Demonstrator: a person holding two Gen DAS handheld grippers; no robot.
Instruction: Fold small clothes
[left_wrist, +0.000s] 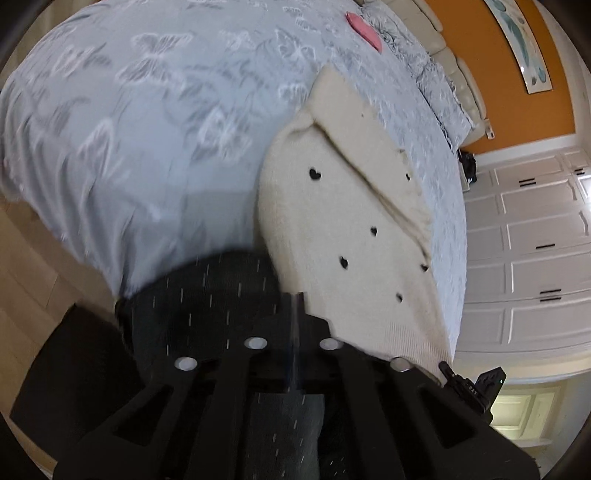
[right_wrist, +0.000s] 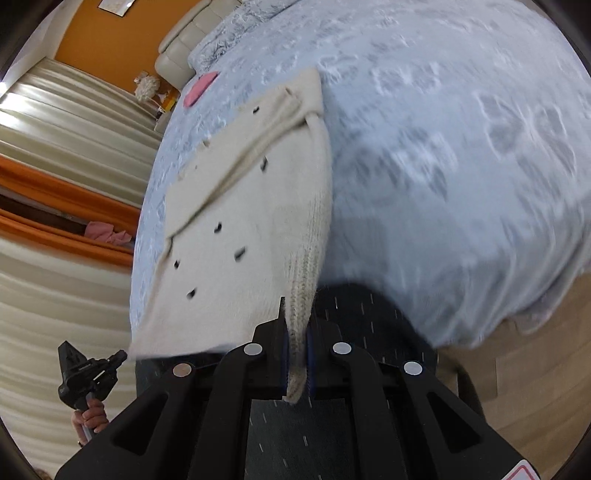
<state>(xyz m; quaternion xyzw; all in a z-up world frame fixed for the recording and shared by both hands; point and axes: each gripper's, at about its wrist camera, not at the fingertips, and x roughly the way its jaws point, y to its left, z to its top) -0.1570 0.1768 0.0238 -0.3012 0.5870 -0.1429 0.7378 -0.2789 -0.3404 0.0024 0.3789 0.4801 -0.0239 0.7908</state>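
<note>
A cream knitted sweater (left_wrist: 354, 229) with small black hearts lies on the bed, one sleeve folded across it. Its hem end rises off the bed toward both grippers. In the left wrist view my left gripper (left_wrist: 295, 304) is shut, and the sweater's hem corner meets its fingertips. My right gripper (right_wrist: 297, 323) is shut on the ribbed hem of the sweater (right_wrist: 258, 206), which hangs out behind the blue pads. The left gripper (right_wrist: 119, 357) also shows in the right wrist view, held by a hand at the sweater's other hem corner. The right gripper (left_wrist: 445, 367) appears in the left view.
The bed cover (left_wrist: 155, 122) is pale blue with butterfly prints. A pink item (left_wrist: 364, 26) lies near the pillows. Dark trousers with white dashes (right_wrist: 354, 306) are below the grippers. White wardrobe doors (left_wrist: 535, 240) stand beyond the bed, striped curtains (right_wrist: 55, 295) on the other side.
</note>
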